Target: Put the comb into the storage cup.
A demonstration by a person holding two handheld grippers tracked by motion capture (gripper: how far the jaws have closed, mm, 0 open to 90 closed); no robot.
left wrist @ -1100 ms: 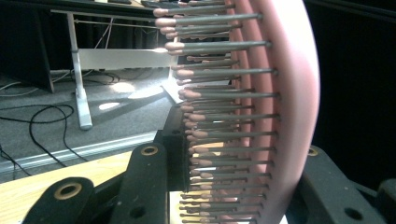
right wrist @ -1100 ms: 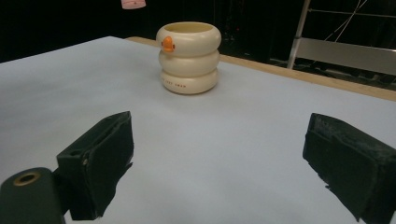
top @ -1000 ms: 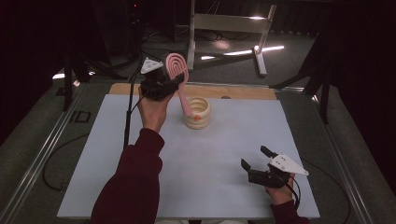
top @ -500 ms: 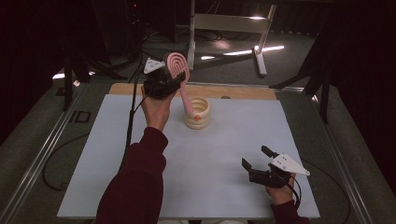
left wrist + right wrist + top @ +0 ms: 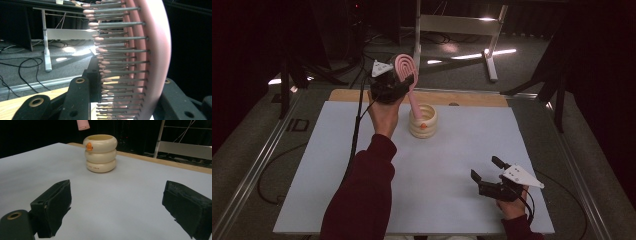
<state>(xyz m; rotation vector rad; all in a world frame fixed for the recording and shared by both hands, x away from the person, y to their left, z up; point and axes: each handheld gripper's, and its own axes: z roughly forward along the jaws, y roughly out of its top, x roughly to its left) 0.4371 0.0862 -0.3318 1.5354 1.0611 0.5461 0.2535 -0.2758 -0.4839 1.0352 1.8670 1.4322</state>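
High view: left gripper (image 5: 399, 82), upper centre of the frame, was raised above the worktop (image 5: 312, 165) with its jaws pinching the head of a pink hairbrush (image 5: 406, 70). The handle hung down toward the mouth of a cream ringed cup (image 5: 423, 121) at centre frame. Gripping the head left the handle free, likely so it could drop into the cup. Right gripper (image 5: 486, 172), lower right, rested low over the worktop, well apart from the cup, jaws spread, out of the way.

Left gripper view: brush head (image 5: 150, 57) sat upright between the jaws, bristles (image 5: 117, 60) pointing to frame left.

Right gripper view: jaws spread with nothing between them. Cup (image 5: 100, 153) stood upright at upper centre. The handle tip (image 5: 82, 124) hung at the top edge, just left of the rim, not yet inside.
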